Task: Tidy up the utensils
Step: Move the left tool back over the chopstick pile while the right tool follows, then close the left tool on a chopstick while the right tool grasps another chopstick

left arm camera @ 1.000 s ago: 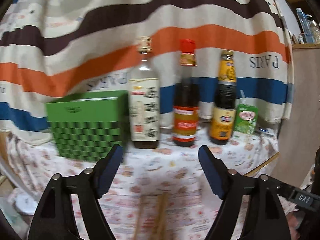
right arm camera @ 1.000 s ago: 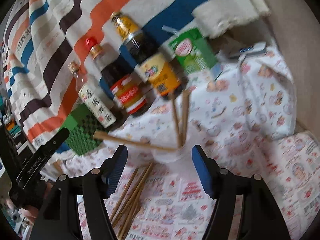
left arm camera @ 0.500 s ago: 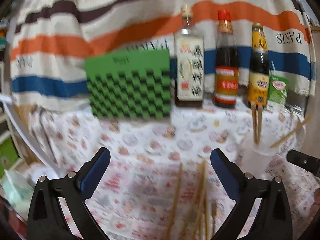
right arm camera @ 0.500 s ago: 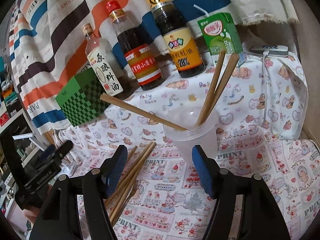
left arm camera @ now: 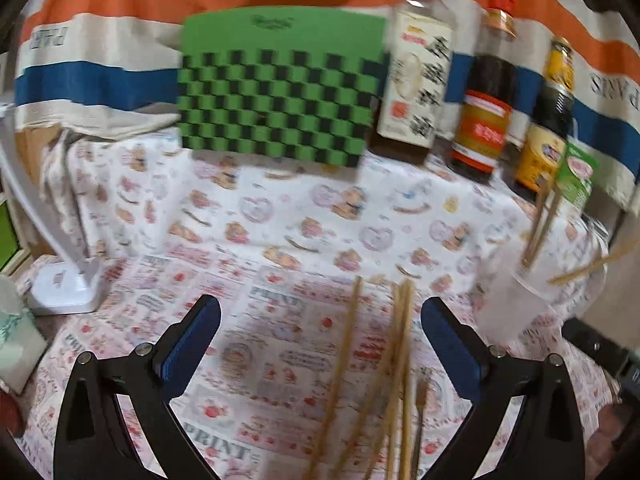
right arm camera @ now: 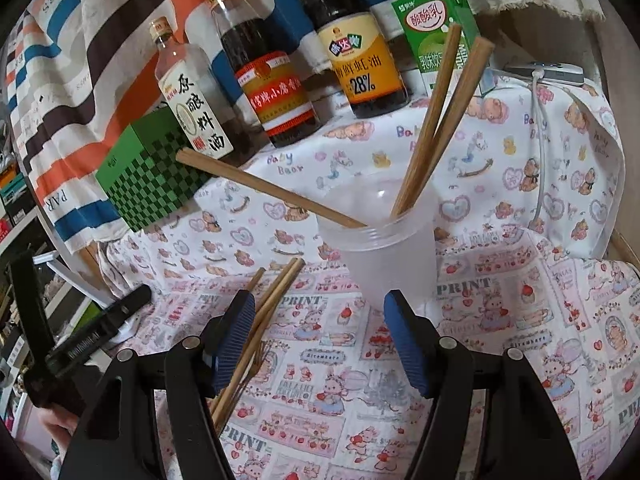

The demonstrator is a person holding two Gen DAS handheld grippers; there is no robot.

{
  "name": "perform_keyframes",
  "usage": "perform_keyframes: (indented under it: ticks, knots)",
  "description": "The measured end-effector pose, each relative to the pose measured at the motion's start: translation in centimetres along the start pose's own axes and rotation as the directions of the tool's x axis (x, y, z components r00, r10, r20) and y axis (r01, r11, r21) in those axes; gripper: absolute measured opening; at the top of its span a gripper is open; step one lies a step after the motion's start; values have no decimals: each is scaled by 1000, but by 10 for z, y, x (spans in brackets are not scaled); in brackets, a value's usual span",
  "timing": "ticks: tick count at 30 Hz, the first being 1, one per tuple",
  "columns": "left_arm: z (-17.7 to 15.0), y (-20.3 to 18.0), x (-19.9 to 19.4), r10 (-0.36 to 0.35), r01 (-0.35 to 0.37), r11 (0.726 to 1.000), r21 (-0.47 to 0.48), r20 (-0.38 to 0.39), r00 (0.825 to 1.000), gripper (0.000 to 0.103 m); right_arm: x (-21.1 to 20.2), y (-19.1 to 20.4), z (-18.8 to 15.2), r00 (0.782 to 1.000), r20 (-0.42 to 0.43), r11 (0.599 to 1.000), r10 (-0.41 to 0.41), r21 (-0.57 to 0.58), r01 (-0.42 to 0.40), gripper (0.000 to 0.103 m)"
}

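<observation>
While both grippers hover empty, left [left arm camera: 320, 344] jaws wide, right [right arm camera: 320, 336] jaws apart | cup [right arm camera: 384, 248] holds three chopsticks [right arm camera: 436, 120] | loose chopsticks [left arm camera: 384, 380] near table's front edge

You see a green-and-black checkered box [left arm camera: 280, 92], brown chopsticks [right arm camera: 436, 120], and a striped orange, blue, white curtain [left arm camera: 100, 36].

In the left wrist view, motion blur smears the loose wooden chopsticks [left arm camera: 394, 364], which run off the bottom edge, and makes the glass bottle labels [left arm camera: 416, 92] unreadable.
</observation>
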State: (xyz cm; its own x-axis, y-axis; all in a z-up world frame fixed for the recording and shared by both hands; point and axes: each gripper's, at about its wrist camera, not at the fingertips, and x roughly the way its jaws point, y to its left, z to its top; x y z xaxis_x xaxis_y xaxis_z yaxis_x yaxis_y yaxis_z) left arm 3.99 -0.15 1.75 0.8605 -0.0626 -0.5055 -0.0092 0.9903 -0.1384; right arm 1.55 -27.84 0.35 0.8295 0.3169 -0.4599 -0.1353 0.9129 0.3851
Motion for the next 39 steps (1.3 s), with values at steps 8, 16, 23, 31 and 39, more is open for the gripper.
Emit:
perform_keyframes:
  ticks: [8, 16, 23, 31, 39]
  knots:
    - [5, 14, 2, -34, 33, 998, -56, -23, 999, 100, 13, 22, -9, 997, -78, 998, 28, -60, -33, 60]
    - [15, 24, -13, -33, 37, 997, -62, 60, 998, 100, 58, 51, -12, 966, -256, 998, 46, -38, -57, 35]
    - [21, 45, -16, -63, 76, 985, -158, 82, 995, 100, 110, 61, -19, 934, -356, 999, 26, -32, -41, 22]
    - [21, 51, -11, -56, 68, 978, -195, 65, 996, 100, 128, 70, -30, 936, -352, 993, -16, -113, -25, 20]
    - [20, 50, -9, -52, 62, 979, -193, 57, 997, 100, 125, 79, -32, 931, -365, 989, -10, -140, -45, 3]
